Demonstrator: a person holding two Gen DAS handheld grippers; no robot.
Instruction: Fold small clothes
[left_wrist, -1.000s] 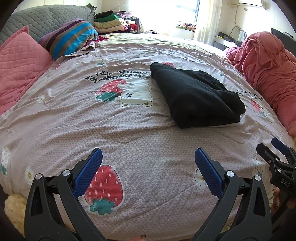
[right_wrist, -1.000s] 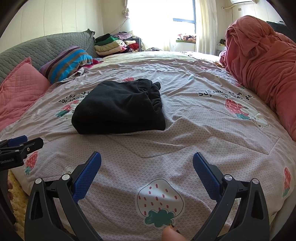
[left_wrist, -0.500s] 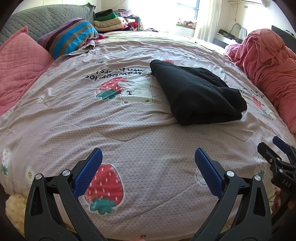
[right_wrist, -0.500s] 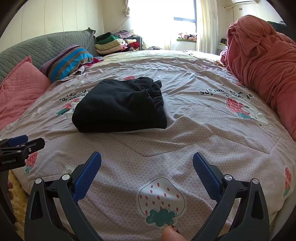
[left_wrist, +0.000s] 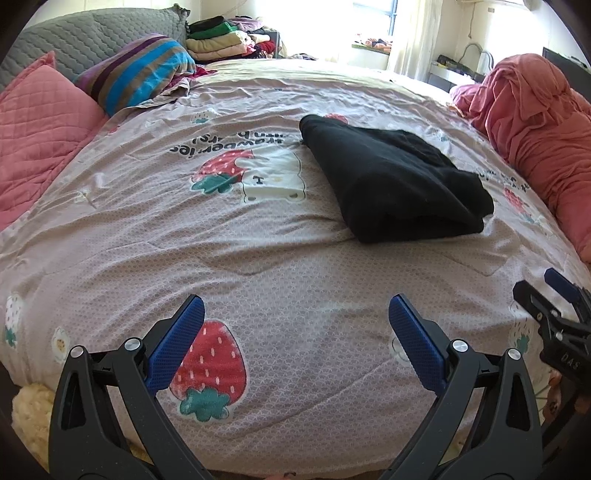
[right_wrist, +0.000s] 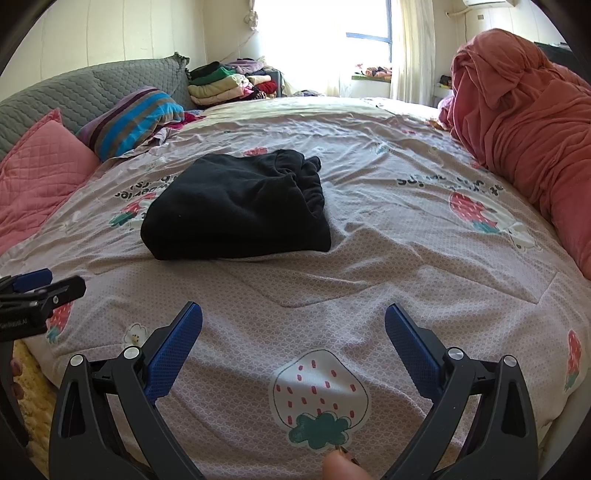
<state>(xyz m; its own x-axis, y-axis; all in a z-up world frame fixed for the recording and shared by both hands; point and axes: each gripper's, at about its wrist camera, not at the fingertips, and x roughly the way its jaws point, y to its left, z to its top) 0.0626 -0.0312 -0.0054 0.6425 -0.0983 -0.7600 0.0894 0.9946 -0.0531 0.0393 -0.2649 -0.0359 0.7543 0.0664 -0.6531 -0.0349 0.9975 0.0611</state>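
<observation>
A black garment (left_wrist: 395, 181) lies folded into a thick rectangle on the strawberry-print bedspread (left_wrist: 258, 251), right of centre in the left wrist view. It also shows in the right wrist view (right_wrist: 236, 210), left of centre, with its gathered edge at the far right. My left gripper (left_wrist: 295, 328) is open and empty over the bed's near edge, well short of the garment. My right gripper (right_wrist: 293, 332) is open and empty, also near the front edge. Each gripper shows at the side of the other's view.
Pink quilted pillows (left_wrist: 33, 136) and a striped pillow (left_wrist: 140, 70) lie at the left. A heaped pink blanket (right_wrist: 532, 122) lines the right side. A stack of folded clothes (right_wrist: 221, 83) sits at the far end near the window.
Both cameras have tilted down and drawn back slightly, so the garment sits a little higher in view. Both grippers stay open; the garment has not moved.
</observation>
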